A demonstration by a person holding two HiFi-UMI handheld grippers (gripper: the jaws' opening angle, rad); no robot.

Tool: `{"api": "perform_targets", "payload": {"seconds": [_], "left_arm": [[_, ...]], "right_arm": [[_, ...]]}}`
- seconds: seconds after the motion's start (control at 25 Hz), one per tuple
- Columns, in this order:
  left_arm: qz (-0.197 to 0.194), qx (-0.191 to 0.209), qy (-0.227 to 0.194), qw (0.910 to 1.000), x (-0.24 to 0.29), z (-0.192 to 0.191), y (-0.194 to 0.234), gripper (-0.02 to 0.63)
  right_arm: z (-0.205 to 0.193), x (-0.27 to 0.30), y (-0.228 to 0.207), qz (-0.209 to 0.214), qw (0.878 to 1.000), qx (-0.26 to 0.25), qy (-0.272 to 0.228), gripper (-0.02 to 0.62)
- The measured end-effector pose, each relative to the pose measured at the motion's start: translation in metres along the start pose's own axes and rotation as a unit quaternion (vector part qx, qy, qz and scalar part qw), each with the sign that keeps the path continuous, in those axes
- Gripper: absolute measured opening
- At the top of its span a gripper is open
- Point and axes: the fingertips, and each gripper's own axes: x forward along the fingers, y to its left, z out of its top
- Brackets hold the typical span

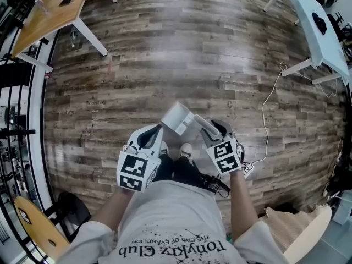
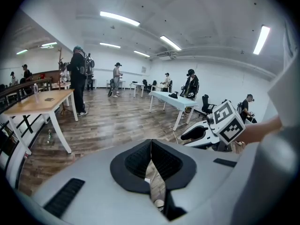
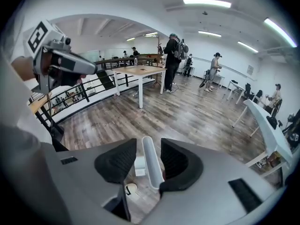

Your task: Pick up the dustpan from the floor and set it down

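Note:
A white dustpan [image 1: 179, 118] hangs above the wooden floor in front of my feet in the head view. Its long white handle [image 3: 152, 165] runs between the black pads of my right gripper [image 3: 149, 149], which is shut on it; the handle lies against the right pad. In the head view the right gripper [image 1: 212, 130] sits just right of the pan. My left gripper [image 1: 157, 133] is beside the pan on its left, apart from it. Its pads [image 2: 151, 146] meet at the tips with nothing between them.
A wooden table [image 1: 55, 4] stands at the far left and a white table [image 1: 316, 21] at the far right, with a white cable [image 1: 269, 109] trailing across the floor. A black railing [image 1: 16, 120] runs along the left. Several people stand far off.

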Motion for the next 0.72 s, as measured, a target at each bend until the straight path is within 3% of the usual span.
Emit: {"api": "perform_targets", "payload": {"seconds": [0.12, 0.24, 0.72], "left_arm": [[-0.007, 0.006, 0.003, 1.0, -0.006, -0.001, -0.011, 0.023], [-0.015, 0.011, -0.002, 0.9998, -0.014, 0.0, -0.021, 0.023], [-0.016, 0.019, -0.031, 0.9992, -0.028, 0.018, -0.036, 0.023]], "right_arm": [[0.01, -0.021, 0.002, -0.007, 0.999, 0.029, -0.03, 0.094], [0.016, -0.039, 0.005, -0.022, 0.997, 0.039, -0.055, 0.052], [0.048, -0.096, 0.017, -0.047, 0.992, 0.063, -0.098, 0.028]]}}
